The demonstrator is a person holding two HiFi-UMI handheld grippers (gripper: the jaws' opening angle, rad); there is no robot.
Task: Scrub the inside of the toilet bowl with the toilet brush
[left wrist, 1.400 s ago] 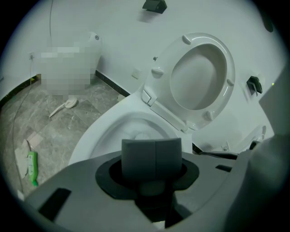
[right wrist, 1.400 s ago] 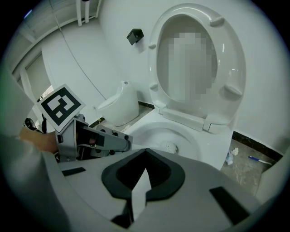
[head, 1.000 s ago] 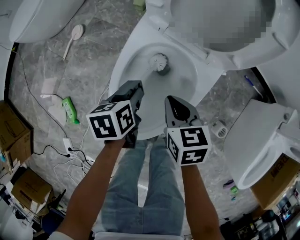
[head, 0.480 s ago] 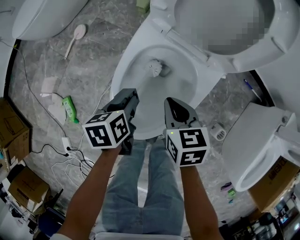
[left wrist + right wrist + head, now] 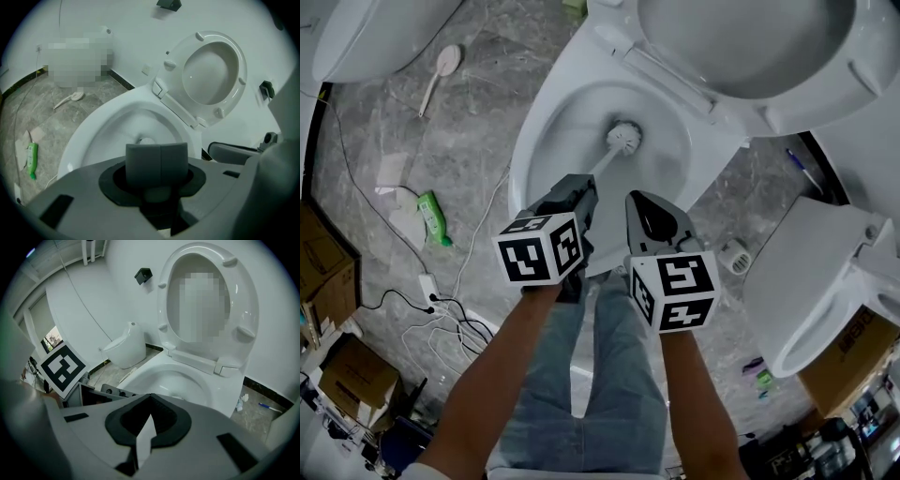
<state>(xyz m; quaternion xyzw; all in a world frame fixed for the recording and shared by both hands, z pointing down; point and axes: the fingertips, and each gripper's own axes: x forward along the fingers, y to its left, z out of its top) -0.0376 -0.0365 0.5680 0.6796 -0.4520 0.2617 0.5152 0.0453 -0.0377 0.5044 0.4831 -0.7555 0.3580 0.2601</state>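
Note:
The white toilet bowl (image 5: 534, 141) stands open in the upper middle of the head view, its seat and lid (image 5: 750, 56) raised behind it. The toilet brush's round white head (image 5: 623, 138) rests deep inside the bowl, near the drain. Its thin handle (image 5: 602, 163) slants back to my left gripper (image 5: 581, 185), which is shut on it above the bowl's near rim. In the left gripper view the pads (image 5: 161, 161) are pressed together over the bowl (image 5: 93, 136). My right gripper (image 5: 640, 200) hovers beside it, shut and holding nothing; in the right gripper view its tips (image 5: 150, 399) meet.
A second toilet (image 5: 816, 272) stands at the right and another (image 5: 356, 33) at the top left. On the grey floor lie a green bottle (image 5: 437, 218), a long-handled white brush (image 5: 441, 70), cables (image 5: 441, 305) and a pen (image 5: 802, 169). Cardboard boxes (image 5: 323, 272) line the left edge.
My left gripper has swung right and up toward the bowl, and the brush head has shifted slightly right inside it. The right gripper has hardly moved.

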